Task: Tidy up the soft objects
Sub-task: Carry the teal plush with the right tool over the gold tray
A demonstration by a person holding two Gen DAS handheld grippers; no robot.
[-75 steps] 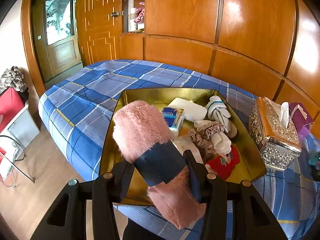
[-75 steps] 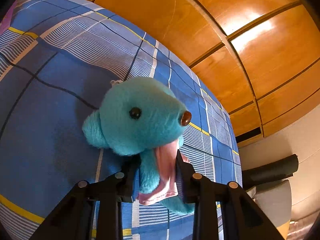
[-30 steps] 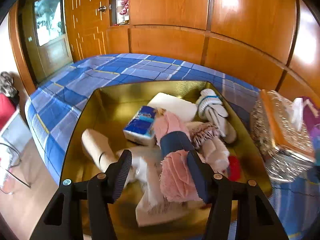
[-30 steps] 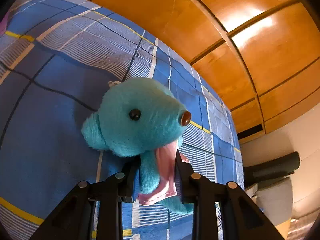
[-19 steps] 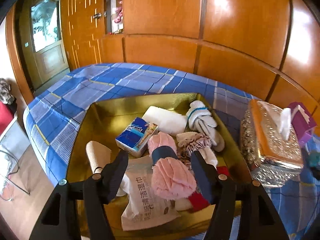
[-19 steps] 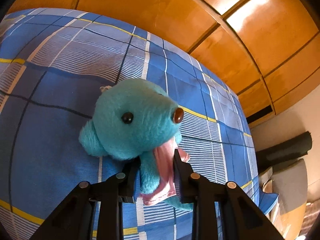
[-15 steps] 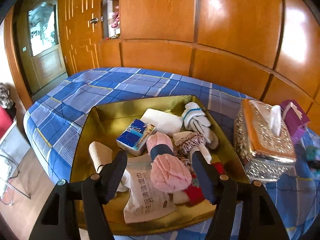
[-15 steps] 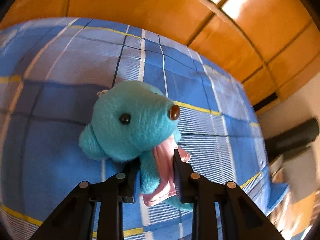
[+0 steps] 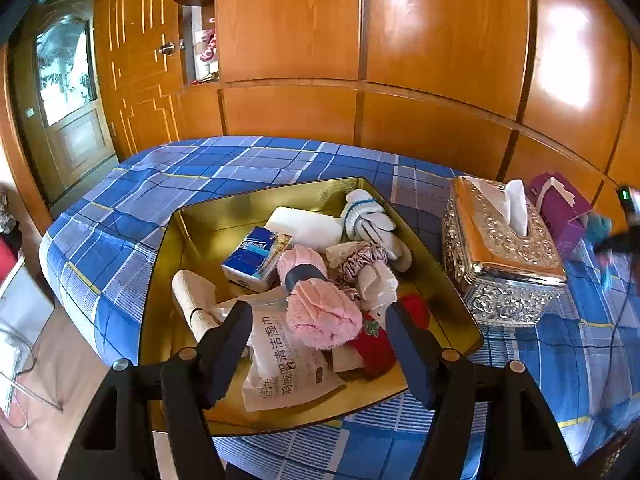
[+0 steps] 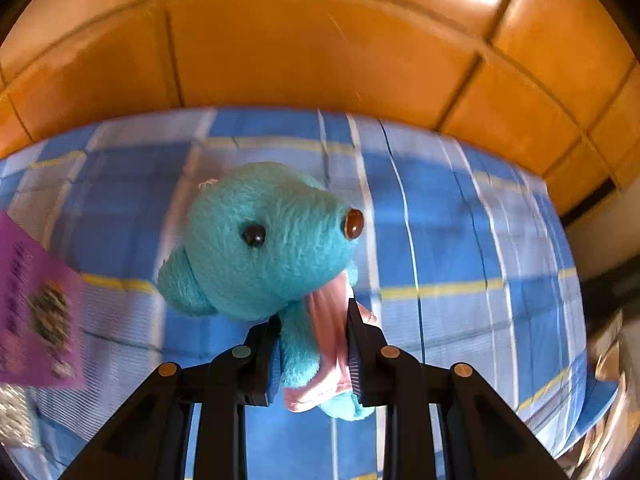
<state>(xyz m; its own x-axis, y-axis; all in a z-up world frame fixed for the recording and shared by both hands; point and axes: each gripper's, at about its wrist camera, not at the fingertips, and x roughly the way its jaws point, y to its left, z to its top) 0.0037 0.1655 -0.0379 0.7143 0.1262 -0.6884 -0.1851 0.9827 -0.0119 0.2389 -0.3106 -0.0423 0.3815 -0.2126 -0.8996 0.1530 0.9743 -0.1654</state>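
Left gripper: jaws stand well apart and have just been opening. Nothing is clamped. The rolled pink fluffy towel with a dark blue band appears between the two black fingers but lies free in the tray, touching neither pad.

Right gripper: jaws are nearly closed and clamp the body of the turquoise plush toy with brown bead eyes and a pink cloth piece. The toy's head projects above the fingertips, and it is held clear of the blue plaid bedspread.

Surroundings, left wrist view: the gold rectangular metal tray rests on the bedspread and holds the towel, a blue pocket tissue pack, a white wet-wipe pouch with printed characters, a white rectangular pad, a cream rolled cloth, white gloves bound with a blue band, a mauve scrunchie and a red fabric item. Just beside the tray on its right stands an embossed silver tissue box with an orange lid; a purple tissue carton stands behind it.

View differences: the tray contents appear only in the left wrist view. That view shows the plush toy only as a blurred turquoise patch at the right edge. The right wrist view is motion-blurred; the purple carton and a silver corner appear at its left edge.
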